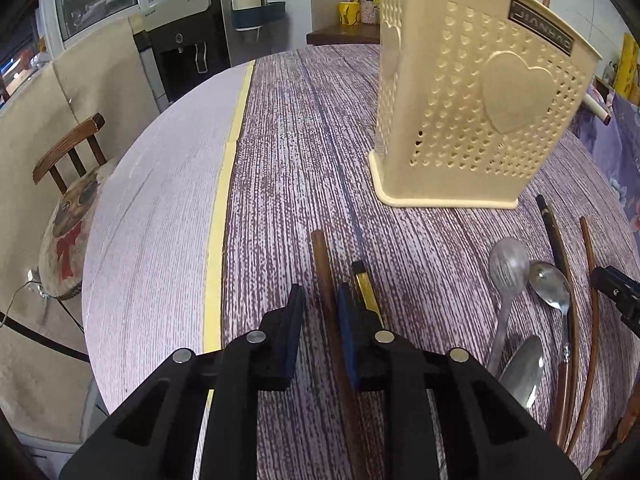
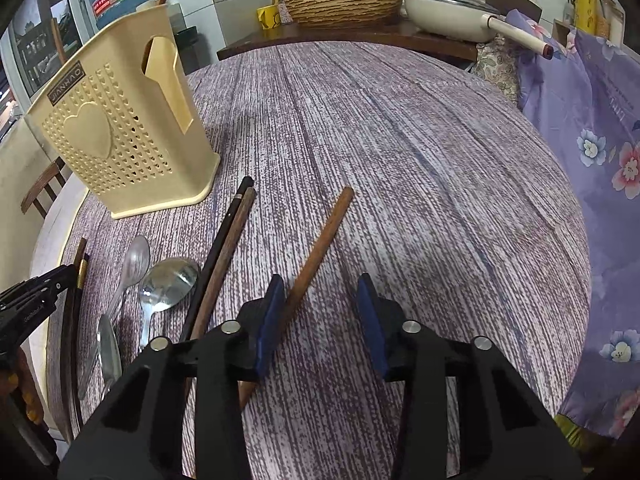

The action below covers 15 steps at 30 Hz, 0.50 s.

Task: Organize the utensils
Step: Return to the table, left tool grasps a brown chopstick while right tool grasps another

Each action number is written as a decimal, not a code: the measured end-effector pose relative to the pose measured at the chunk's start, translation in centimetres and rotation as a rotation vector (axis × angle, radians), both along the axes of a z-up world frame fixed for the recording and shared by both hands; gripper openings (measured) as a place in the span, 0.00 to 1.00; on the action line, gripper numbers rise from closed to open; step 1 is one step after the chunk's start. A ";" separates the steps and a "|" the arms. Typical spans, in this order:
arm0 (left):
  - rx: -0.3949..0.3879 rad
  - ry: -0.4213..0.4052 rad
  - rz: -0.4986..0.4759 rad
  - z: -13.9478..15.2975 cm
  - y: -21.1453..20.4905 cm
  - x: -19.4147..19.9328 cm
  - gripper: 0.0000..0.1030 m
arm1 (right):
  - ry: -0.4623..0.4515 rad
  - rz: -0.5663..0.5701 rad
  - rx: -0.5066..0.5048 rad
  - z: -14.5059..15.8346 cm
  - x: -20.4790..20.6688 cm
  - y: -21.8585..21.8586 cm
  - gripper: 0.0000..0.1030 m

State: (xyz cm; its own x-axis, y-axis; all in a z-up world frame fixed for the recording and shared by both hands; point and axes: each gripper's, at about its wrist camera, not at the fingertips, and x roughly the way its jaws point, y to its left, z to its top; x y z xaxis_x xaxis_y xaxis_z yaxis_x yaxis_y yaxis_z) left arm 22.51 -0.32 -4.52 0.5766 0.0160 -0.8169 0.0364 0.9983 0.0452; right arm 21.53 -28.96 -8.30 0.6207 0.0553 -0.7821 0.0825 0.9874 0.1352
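Utensils are seen lying loose on the round surface [image 2: 400, 160], which is covered by a purple wood-pattern cloth. The largest thing on it is the cream holder [image 2: 120, 136], a perforated box with a heart on its side; it stands upright behind the utensils and looks empty as far as can be seen.

The left gripper [image 1: 318, 304] is held low over the surface. Its fingers [image 1: 294, 320] are open a little, and a brown chopstick [image 1: 328, 300] lies between them, close to the right pad. The long axis of this chopstick runs forward, along the fingers, toward the holder. A second chopstick with a yellow band [image 1: 366, 288] lies just beside it, outside the right finger. Whether the pads touch the brown one cannot be told.

The right gripper [image 2: 320, 308] is open wide and nothing is held. Another brown chopstick [image 2: 320, 248] lies tilted between its fingers, near the left pad.

Between the two grippers, a dark chopstick pair [image 2: 224, 248], a shiny metal spoon [image 2: 168, 280], a pale spoon [image 2: 134, 260] and a third spoon [image 2: 109, 348] are laid.

It is judged that the left hand is nearer to a grasp: its fingers only need to be closed.
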 end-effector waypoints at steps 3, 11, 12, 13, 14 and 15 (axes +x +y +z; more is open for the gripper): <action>-0.008 0.014 0.009 0.1 0.1 0.9 0.14 | 0.006 -0.004 -0.012 0.0 1.0 0.4 0.30; 0.004 0.031 0.029 0.1 -0.3 2.6 0.09 | 0.010 -0.056 -0.026 -0.1 3.3 0.4 0.13; 0.004 0.030 0.032 0.1 -0.3 2.6 0.09 | 0.009 -0.058 -0.023 -0.1 3.3 0.4 0.13; 0.003 0.028 0.037 0.1 -0.3 2.7 0.09 | 0.006 -0.059 -0.021 -0.1 3.4 0.5 0.12; 0.003 0.026 0.041 0.1 -0.3 2.7 0.09 | 0.002 -0.059 -0.021 -0.1 3.5 0.5 0.12; 0.003 0.024 0.043 0.1 -0.3 2.7 0.09 | 0.000 -0.059 -0.022 -0.2 3.5 0.5 0.12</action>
State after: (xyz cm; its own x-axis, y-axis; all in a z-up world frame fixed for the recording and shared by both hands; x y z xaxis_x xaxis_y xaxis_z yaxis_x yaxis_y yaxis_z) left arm 25.18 -0.67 -4.47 0.5556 0.0434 -0.8303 -0.0059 0.9988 0.0482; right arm 25.03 -28.43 -8.47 0.6226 0.0012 -0.7825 0.1410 0.9835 0.1137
